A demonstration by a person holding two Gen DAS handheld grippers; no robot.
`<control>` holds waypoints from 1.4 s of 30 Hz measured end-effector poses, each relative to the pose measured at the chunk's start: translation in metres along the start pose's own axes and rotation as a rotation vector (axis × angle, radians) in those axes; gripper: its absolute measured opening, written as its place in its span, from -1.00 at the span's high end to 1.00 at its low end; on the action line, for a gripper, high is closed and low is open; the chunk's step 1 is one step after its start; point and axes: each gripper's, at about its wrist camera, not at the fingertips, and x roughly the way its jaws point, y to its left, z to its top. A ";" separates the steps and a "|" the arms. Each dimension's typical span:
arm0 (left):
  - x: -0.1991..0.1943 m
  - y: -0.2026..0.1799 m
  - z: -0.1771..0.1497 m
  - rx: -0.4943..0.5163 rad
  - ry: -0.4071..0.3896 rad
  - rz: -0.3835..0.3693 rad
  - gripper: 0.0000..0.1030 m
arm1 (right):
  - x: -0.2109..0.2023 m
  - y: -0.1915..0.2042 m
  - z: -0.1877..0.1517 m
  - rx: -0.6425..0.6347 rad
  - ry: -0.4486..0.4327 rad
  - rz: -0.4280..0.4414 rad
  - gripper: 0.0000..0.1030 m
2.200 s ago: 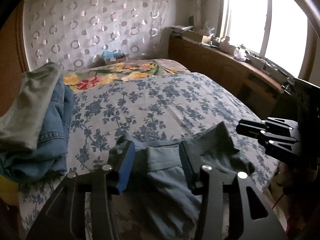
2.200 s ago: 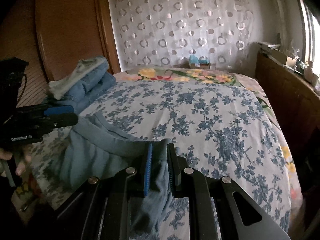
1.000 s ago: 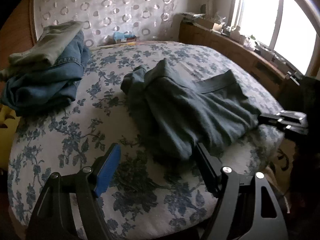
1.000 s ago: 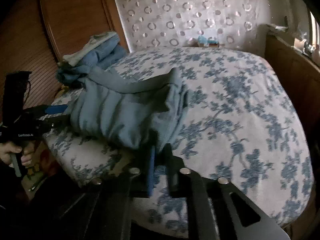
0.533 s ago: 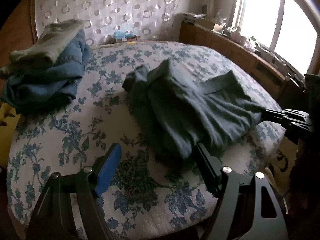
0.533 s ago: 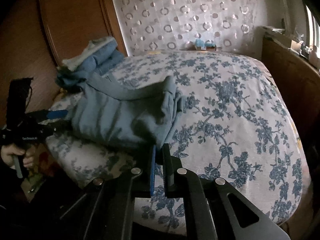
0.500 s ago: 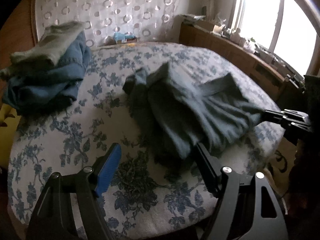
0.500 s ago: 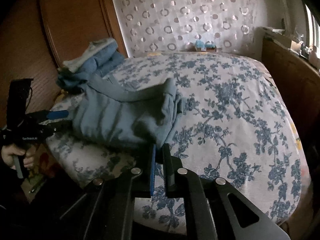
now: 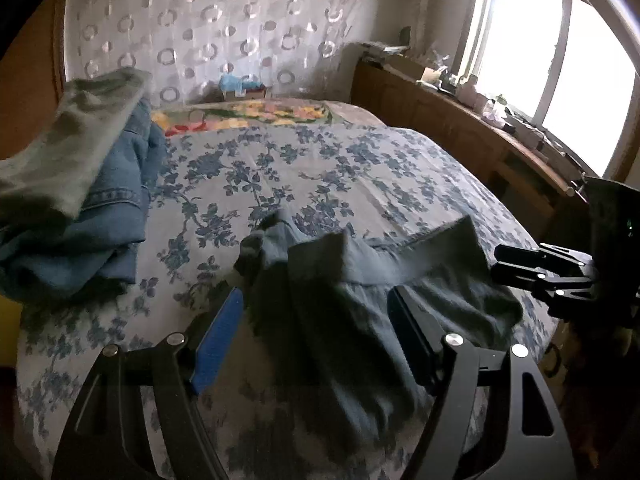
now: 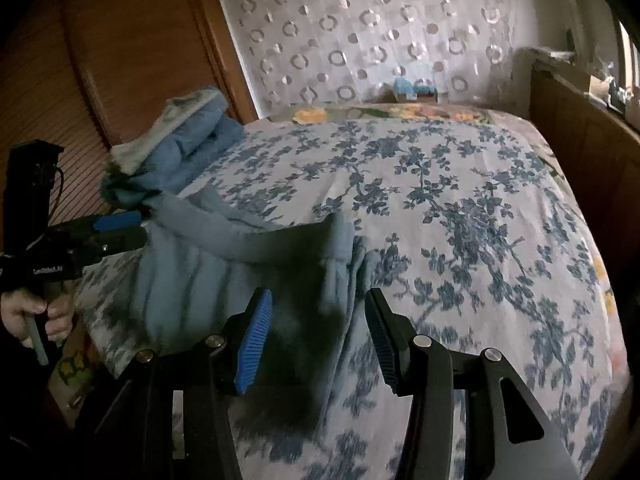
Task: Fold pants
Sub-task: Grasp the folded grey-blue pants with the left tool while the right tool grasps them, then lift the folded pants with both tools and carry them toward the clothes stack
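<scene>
So the pants (image 10: 240, 280), a blue-grey pair, lie bunched near the foot edge of the bed (image 10: 480, 208), waistband rucked up in a ridge toward the headboard and the fabric below it full of lengthwise creases. The right gripper (image 10: 316, 336) has just been opening its jaws: they now stand apart with the right edge of the pants lying loosely between them, pads not pressing on the cloth. The left gripper (image 9: 316, 336) hovers with jaws spread wide over the left part of the garment, nothing pinched.

The step in hand looks like re-gripping for the next fold, and it will go best if both grippers take matching points, one at each outer end of the waistband ridge, biting through every layer so none slips. Pulling the two ends gently apart before lifting should draw out the creases. The cloth is soft and limp, so a shallow pinch may shed a layer. The stack of folded clothes (image 9: 80, 200) sits well apart at the left, so there is bare sheet beyond the pants to lay the fold on, though the near edge of the bed is close and a leg could slide off
</scene>
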 end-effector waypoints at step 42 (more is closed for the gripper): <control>-0.065 0.006 0.087 0.039 -0.220 -0.014 0.68 | -0.004 0.017 0.099 -0.092 -0.174 0.080 0.88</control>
